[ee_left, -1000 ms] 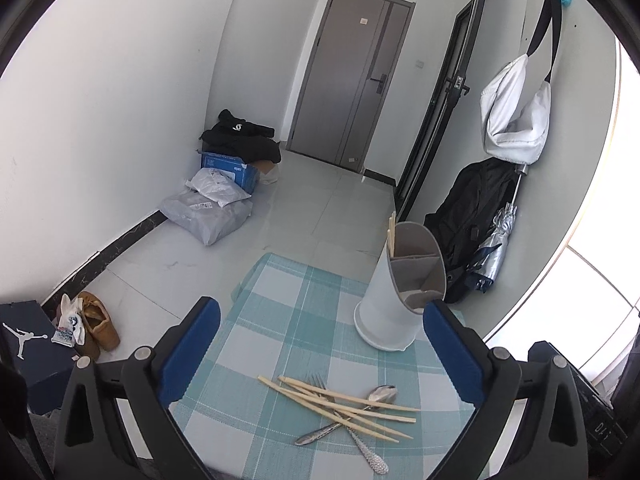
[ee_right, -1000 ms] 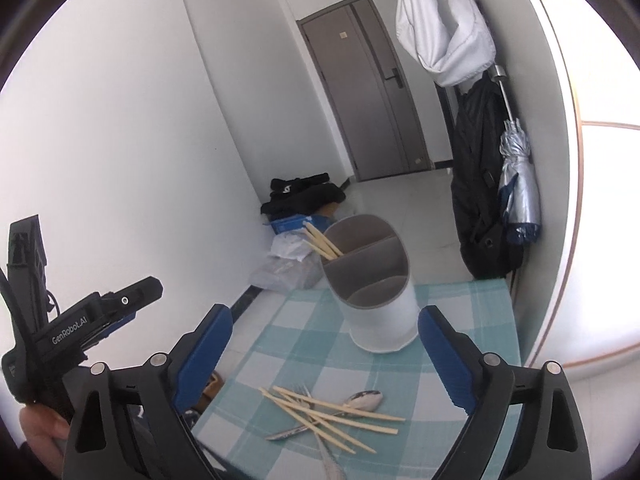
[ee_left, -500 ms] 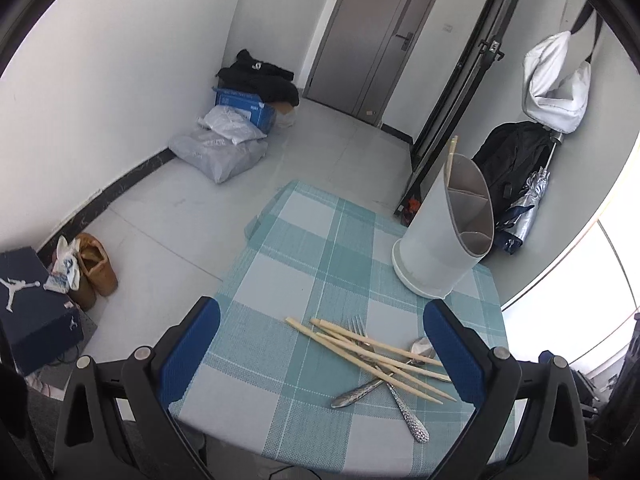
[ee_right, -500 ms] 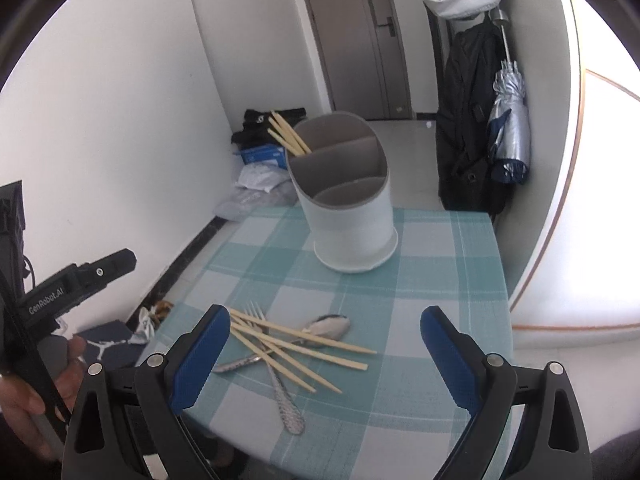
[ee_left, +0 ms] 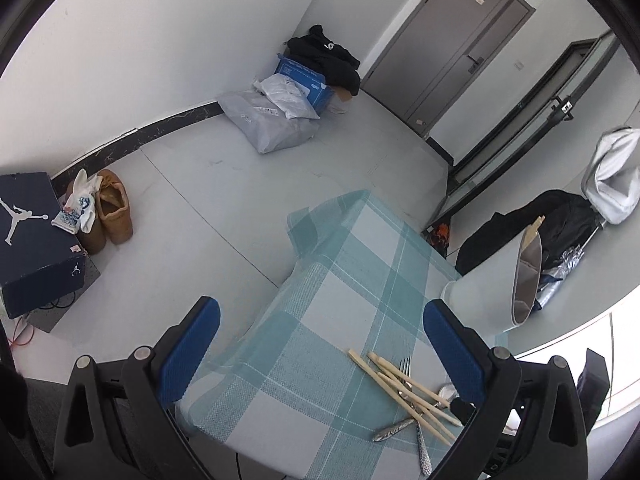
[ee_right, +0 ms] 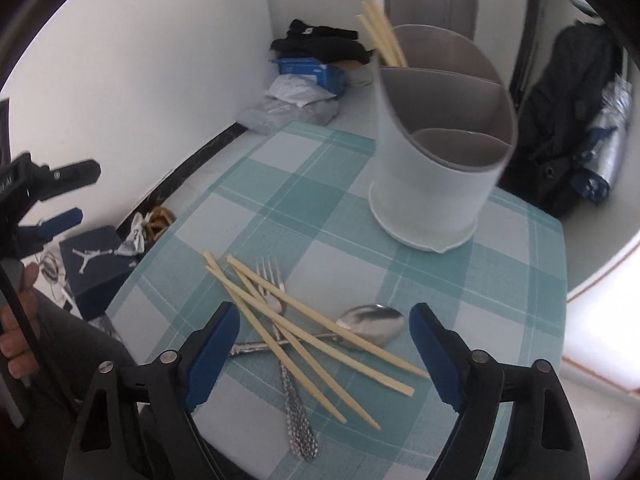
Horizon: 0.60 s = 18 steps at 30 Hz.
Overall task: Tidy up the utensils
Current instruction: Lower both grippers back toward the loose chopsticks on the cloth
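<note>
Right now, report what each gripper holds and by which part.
Nothing is held. The left gripper is open over the tablecloth. The right gripper, jaws just closing, hangs open over the loose chopsticks.

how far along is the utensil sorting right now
Early stage. Done: a few chopsticks already stand in the back compartment of the white utensil holder; its other two compartments look empty. In hand: nothing; the right hand-held gripper, jaws just closing somewhat, is over the pile. Left: loose chopsticks, fork and spoon on the checked tablecloth.
</note>
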Available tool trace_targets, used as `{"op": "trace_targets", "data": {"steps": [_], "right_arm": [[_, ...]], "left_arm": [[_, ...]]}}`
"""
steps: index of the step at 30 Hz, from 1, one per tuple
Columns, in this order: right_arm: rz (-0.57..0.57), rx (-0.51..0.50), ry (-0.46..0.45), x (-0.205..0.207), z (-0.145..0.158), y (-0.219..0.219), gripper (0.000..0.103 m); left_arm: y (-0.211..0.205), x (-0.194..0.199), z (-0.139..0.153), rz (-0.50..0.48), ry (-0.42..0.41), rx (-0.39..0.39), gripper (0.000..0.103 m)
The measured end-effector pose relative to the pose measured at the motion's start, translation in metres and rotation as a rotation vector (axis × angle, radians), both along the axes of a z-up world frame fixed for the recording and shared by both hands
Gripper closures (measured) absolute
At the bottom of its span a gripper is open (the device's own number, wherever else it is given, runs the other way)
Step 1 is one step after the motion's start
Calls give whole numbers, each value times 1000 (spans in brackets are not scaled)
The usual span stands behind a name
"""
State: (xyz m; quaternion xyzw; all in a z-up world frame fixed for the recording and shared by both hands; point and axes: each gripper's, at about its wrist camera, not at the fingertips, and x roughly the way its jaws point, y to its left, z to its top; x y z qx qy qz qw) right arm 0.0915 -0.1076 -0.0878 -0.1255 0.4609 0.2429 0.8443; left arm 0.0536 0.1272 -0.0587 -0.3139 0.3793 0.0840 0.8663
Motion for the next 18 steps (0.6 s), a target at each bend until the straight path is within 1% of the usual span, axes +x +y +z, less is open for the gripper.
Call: {"op": "trace_targets", "data": {"steps": [1, 2, 4, 5, 6, 7, 9, 10, 12, 14, 16, 18], "right_arm": [[25, -13, 9, 4, -3, 9, 27], [48, -28, 17, 8, -7, 17, 32], [90, -65, 32, 17, -14, 33, 34], [118, -92, 43, 21, -20, 42, 38], [142, -122, 51, 24, -25, 49, 44], [162, -152, 60, 28, -31, 56, 48], [191, -190, 87, 33, -39, 64, 63], [202, -202, 107, 35, -43, 66, 65], [219, -179, 121, 37, -42, 66, 67], [244, -186, 143, 37, -41, 69, 67], [271, -194, 157, 36, -43, 71, 71], [281, -201, 165, 34, -46, 72, 71]], "left_arm": [[2, 0, 0, 9, 4, -5, 3], [3, 1, -1, 14, 6, -10, 3], [5, 2, -3, 19, 12, -29, 3], [5, 3, -4, 18, 16, -40, 3], [6, 4, -6, 17, 20, -49, 3], [6, 4, -7, 14, 23, -54, 3], [7, 5, -7, 8, 26, -60, 3], [7, 5, -7, 6, 28, -62, 3], [10, 6, -7, 1, 29, -65, 3], [11, 8, -7, 0, 35, -62, 3], [14, 8, -7, 5, 36, -71, 3], [17, 8, -9, 16, 41, -76, 3]]}}
